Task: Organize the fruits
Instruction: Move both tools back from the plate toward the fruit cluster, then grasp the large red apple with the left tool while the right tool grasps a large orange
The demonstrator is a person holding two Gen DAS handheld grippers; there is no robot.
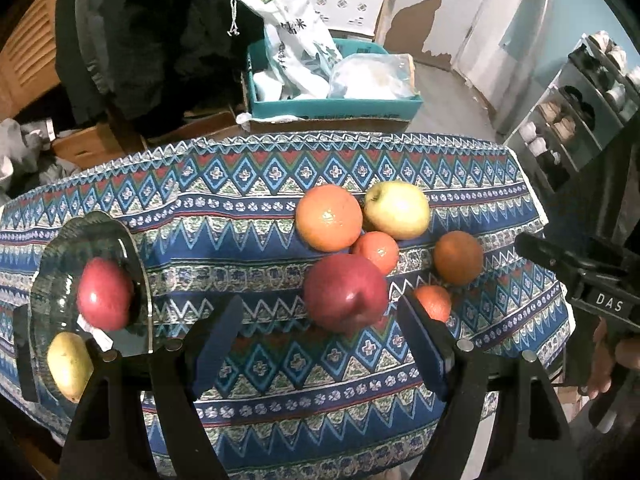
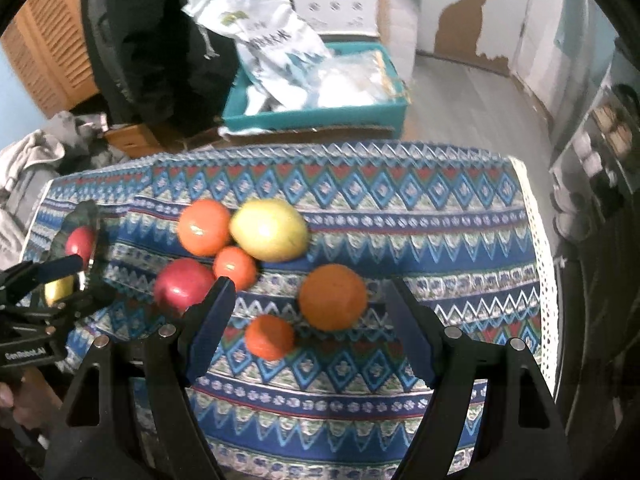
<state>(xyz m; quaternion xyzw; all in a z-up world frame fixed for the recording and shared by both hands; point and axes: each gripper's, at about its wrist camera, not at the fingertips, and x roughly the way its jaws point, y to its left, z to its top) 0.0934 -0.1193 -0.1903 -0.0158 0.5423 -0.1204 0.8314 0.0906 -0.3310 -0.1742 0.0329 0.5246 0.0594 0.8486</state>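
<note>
A small table covered in a blue patterned cloth holds the fruit. The left gripper hangs over the near edge with its jaws spread wide and nothing between them; a red apple lies on the cloth just past the fingertips, toward twelve o'clock. Behind that apple sit a big orange and a yellow-green apple, touching side by side, with a small tangerine tucked in front of them against the red apple. A darker orange lies at about two o'clock from the red apple, apart from the cluster, and another small tangerine peeks out just beside the gripper's right finger. Over at nine o'clock a glass bowl already holds a second red apple and a yellow fruit. The right gripper is also gaping open and empty, with the darker orange and a small tangerine lying between its fingers in its own view. Beyond the table, at twelve o'clock, stands a teal box stuffed with bags.
</note>
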